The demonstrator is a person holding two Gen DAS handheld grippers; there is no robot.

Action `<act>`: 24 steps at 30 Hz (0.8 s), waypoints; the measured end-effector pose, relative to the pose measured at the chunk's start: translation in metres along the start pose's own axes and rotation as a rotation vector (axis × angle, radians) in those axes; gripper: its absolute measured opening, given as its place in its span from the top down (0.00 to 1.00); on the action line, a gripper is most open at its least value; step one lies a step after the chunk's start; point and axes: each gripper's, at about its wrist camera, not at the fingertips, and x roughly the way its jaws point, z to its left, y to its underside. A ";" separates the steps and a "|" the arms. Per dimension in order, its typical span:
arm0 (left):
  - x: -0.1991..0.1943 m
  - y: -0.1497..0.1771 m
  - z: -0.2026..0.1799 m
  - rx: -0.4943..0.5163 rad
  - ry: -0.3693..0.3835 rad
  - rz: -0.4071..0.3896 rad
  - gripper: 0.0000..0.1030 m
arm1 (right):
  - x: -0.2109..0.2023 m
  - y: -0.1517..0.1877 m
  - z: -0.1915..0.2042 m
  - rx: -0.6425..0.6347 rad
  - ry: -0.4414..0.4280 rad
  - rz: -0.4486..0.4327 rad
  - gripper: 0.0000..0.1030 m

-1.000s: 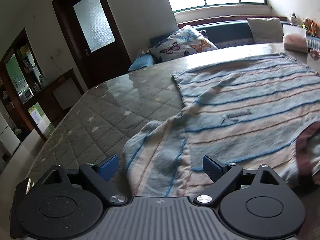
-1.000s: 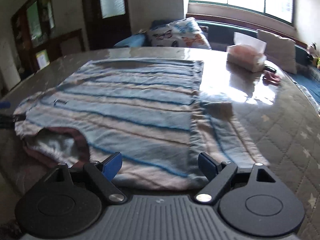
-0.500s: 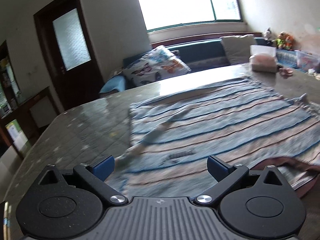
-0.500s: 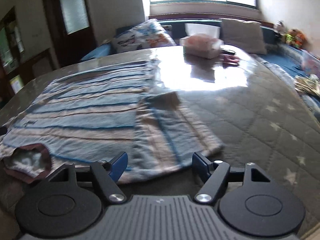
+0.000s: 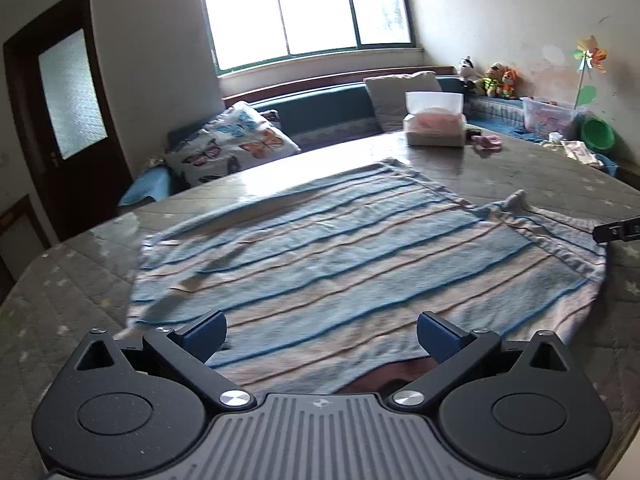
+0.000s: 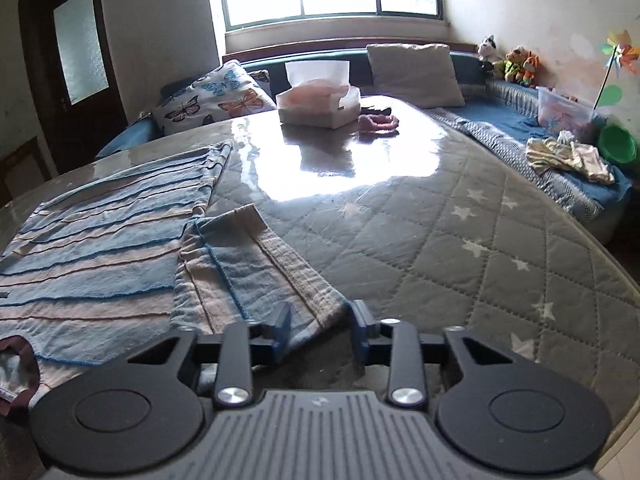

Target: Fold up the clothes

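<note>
A blue, pink and white striped shirt [image 5: 340,264] lies flat on the quilted table [image 5: 60,280], its dark red collar [image 5: 400,374] nearest me. My left gripper [image 5: 320,332] is wide open, low over the collar end, holding nothing. In the right wrist view the shirt [image 6: 100,248] spreads to the left and its right sleeve [image 6: 256,280] points toward me. My right gripper [image 6: 320,334] is partly closed, its blue pads on either side of the sleeve's cuff corner, with a gap still between them. The right gripper's tip shows in the left wrist view [image 5: 618,230].
A tissue box [image 6: 318,104] and a pink item [image 6: 378,122] sit at the table's far side. A bench with cushions [image 6: 412,74], a butterfly pillow [image 5: 232,144], toys, a plastic box [image 6: 564,112] and folded clothes [image 6: 568,158] rings the table. The table's edge curves at right.
Both grippers swung rightward. The left one now faces the collar end instead of the left sleeve. The right one moved to the right sleeve's cuff and narrowed its jaws around it.
</note>
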 end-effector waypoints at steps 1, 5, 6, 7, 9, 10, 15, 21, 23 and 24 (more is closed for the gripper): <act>0.001 0.000 -0.003 0.000 0.008 0.003 0.00 | 0.001 0.000 0.000 0.006 0.000 -0.001 0.89; 0.004 0.002 -0.009 0.004 0.028 0.008 0.00 | -0.006 -0.006 0.001 0.021 -0.022 -0.030 0.94; 0.005 0.003 -0.010 0.005 0.030 0.009 0.00 | -0.009 -0.008 0.002 0.019 -0.026 -0.040 0.94; 0.005 0.003 -0.010 0.005 0.032 0.011 0.00 | -0.012 -0.010 0.003 0.016 -0.030 -0.051 0.94; 0.006 0.005 -0.010 0.003 0.034 0.014 0.00 | -0.021 -0.015 0.008 0.005 -0.052 -0.075 0.94; 0.006 0.006 -0.009 0.001 0.034 0.017 0.00 | -0.026 -0.017 0.012 -0.003 -0.069 -0.087 0.94; 0.006 0.009 -0.006 -0.008 0.027 0.029 0.00 | -0.046 -0.027 0.041 -0.061 -0.171 -0.132 0.94; 0.003 0.010 -0.001 -0.020 0.024 0.022 0.00 | -0.049 -0.028 0.082 -0.139 -0.285 -0.129 0.94; 0.003 0.011 0.000 -0.021 0.022 0.023 0.00 | -0.045 -0.026 0.093 -0.157 -0.313 -0.115 0.94; 0.003 0.011 0.000 -0.022 0.022 0.024 0.00 | -0.042 -0.025 0.099 -0.163 -0.327 -0.105 0.94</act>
